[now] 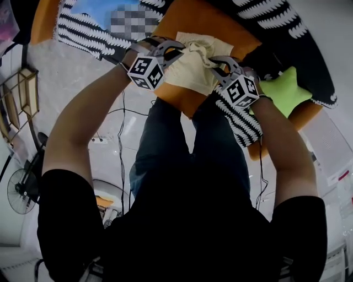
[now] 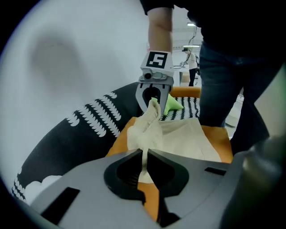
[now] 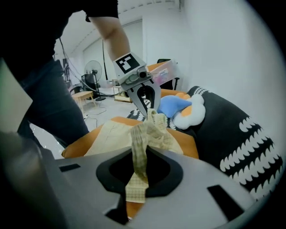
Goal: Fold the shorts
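Left gripper (image 2: 144, 154) is clamped on a cream fold of the shorts (image 2: 183, 134). Right gripper (image 3: 139, 151) is clamped on the checked edge of the same garment. Key relation: the two grippers point at each other, left against right and near each other, with the seized cloth bunched in a short ridge between them. So the held edge runs left-right and neither hand is nearer to it. The flat rest of the shorts lies on my near side of that ridge, on the orange cushion (image 1: 179, 99). My read: the fold goes across that axis, both hands together. Farther out are a black-and-white patterned cushion (image 1: 265, 16), a green star pillow (image 1: 284, 91) at right and a blue plush (image 3: 176, 105) beyond. Room: white floor (image 1: 66, 66), fan (image 1: 22, 190) at left.
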{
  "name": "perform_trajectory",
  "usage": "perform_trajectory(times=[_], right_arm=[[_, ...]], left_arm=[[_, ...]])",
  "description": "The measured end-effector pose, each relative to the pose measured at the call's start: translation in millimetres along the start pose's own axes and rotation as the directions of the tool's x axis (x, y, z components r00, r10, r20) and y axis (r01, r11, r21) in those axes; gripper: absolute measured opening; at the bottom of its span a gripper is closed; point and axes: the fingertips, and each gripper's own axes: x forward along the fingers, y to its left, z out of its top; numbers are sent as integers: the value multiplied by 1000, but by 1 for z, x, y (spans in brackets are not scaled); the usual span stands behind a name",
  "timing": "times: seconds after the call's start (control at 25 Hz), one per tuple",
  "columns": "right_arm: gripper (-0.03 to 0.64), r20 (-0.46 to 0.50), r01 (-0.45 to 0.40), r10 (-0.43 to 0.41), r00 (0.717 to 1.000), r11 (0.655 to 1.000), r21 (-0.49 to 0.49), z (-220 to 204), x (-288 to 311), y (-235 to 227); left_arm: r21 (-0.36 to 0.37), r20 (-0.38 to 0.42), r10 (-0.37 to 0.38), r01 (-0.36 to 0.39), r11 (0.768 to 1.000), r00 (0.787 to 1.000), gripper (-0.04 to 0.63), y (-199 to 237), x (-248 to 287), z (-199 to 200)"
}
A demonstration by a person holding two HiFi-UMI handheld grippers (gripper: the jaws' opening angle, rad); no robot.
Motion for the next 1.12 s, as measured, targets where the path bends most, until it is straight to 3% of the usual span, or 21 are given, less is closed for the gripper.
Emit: perform_trajectory(times=[0.16, 0.32, 0.48, 0.88, 1.12], right_arm=[[42, -32, -30, 27, 999, 994, -109, -10, 4, 21], [43, -56, -54, 42, 998, 973, -225, -19, 6, 41], [41, -86, -92, 70, 994, 953, -288, -29, 7, 67], [52, -170, -131, 79, 982, 939, -319, -45, 32, 112], [83, -232, -147, 84, 969, 952, -269, -53, 37, 132]], left_arm=[[101, -4, -43, 43, 994, 999, 35, -31, 0, -2], [205, -15, -102, 103, 973, 995, 35, -64, 2, -7], [258, -27, -142, 144, 955, 990, 34, -84, 4, -9], [206, -79, -199, 211, 955, 977, 35, -122, 2, -30], [105, -102, -209, 220, 970, 972, 35, -130, 2, -35]])
